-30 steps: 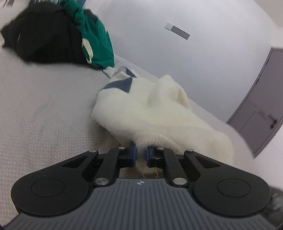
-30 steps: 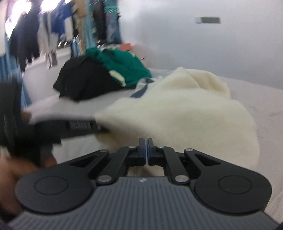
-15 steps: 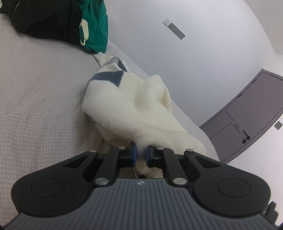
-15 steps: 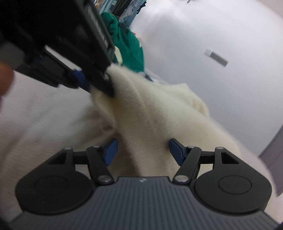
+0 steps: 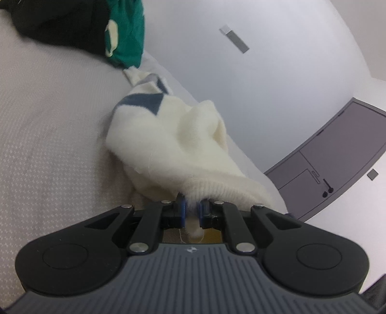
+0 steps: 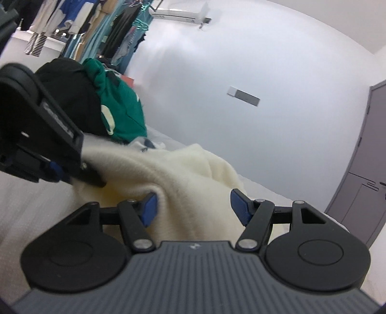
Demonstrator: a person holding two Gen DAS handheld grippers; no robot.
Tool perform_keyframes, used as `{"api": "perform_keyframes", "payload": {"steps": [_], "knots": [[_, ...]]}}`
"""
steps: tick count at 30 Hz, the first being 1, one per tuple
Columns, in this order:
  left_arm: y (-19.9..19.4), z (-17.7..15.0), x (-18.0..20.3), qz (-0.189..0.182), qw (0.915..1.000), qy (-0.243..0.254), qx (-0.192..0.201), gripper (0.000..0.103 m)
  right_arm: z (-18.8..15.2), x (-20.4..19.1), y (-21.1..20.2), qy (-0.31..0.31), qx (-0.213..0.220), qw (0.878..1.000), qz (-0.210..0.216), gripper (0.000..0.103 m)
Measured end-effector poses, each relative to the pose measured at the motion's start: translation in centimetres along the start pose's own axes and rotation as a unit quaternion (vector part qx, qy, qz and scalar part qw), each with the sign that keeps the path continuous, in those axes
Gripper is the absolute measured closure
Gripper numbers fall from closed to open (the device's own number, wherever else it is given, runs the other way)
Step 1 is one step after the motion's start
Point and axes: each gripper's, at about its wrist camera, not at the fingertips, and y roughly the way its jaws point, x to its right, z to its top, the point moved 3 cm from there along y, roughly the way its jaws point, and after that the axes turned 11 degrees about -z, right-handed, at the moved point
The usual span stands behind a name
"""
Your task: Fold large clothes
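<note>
A cream knit sweater (image 5: 173, 145) with blue-grey patches lies bunched on the pale bedspread (image 5: 48, 135). My left gripper (image 5: 191, 210) is shut on the sweater's ribbed hem and holds it up off the bed. In the right wrist view the sweater (image 6: 193, 183) fills the middle, and the left gripper (image 6: 72, 174) shows at the left, clamped on the hem. My right gripper (image 6: 194, 207) is open, its blue pads either side of a fold of the sweater, with cloth between the jaws.
A heap of black clothing (image 5: 55, 21) and a green garment (image 5: 127, 36) lies at the far end of the bed. A white wall and a grey door (image 5: 337, 149) stand beyond. Hanging clothes (image 6: 72, 26) show at the back left.
My right gripper has opened from shut and come up against the sweater near the left gripper. The left gripper stays shut on the hem and has lifted it a little.
</note>
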Motion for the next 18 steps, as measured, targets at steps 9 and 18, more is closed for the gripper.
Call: {"api": "perform_keyframes", "payload": {"steps": [9,18], "knots": [[-0.3,0.0,0.3,0.006,0.9999,0.011,0.009,0.092,-4.3,0.0,3.2,0.041,-0.191,0.981,0.017,0.037],[1.2,-1.2,0.7,0.022,0.9985,0.046,-0.018,0.091,-2.5,5.2,0.5,0.164,-0.116,0.979,-0.023,0.072]]}}
